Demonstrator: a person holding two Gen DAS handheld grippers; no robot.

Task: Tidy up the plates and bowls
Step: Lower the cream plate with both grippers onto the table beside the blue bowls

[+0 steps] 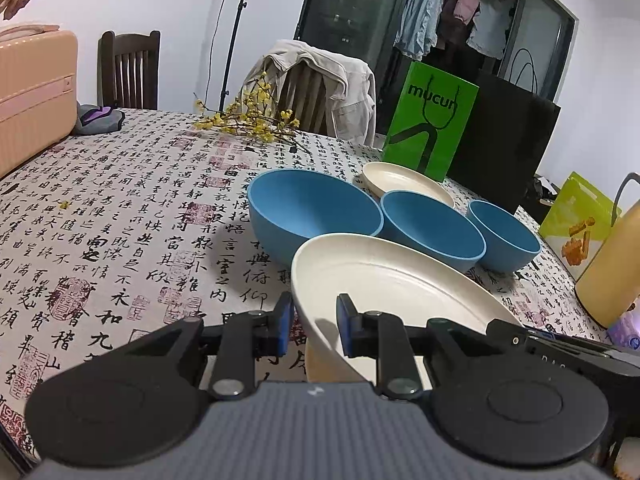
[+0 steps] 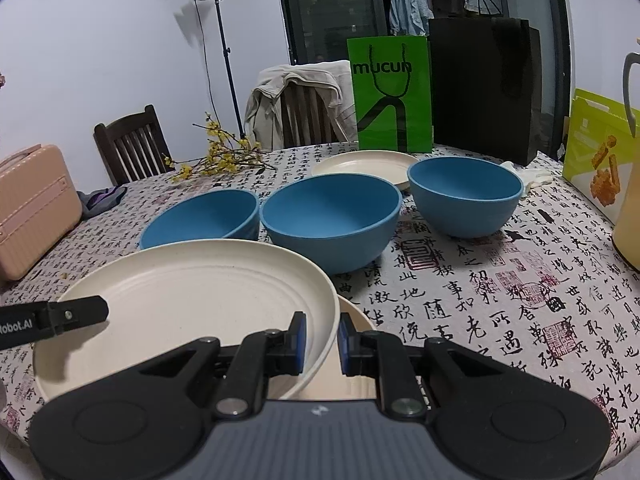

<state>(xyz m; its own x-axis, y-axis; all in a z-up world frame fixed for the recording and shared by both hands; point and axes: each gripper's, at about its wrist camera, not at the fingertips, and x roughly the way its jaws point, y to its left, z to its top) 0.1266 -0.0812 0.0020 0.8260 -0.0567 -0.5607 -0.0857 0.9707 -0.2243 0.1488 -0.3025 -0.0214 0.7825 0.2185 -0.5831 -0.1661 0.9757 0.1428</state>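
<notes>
Looking along the left gripper [image 1: 312,322], its blue pads straddled the near rim of a large cream plate [image 1: 392,280] with a gap showing, so contact was unclear. Three blue bowls [image 1: 316,208] sat in a row behind it, a smaller cream plate [image 1: 404,182] beyond. A green bag [image 1: 432,120] read "mucun".

From the right gripper [image 2: 322,346], parted pads bracketed the plate's opposite rim, likely to steady it over another cream plate [image 2: 360,344] beneath. Lettering on the left tool's arm [image 2: 52,318] read "Robot.AI".
</notes>
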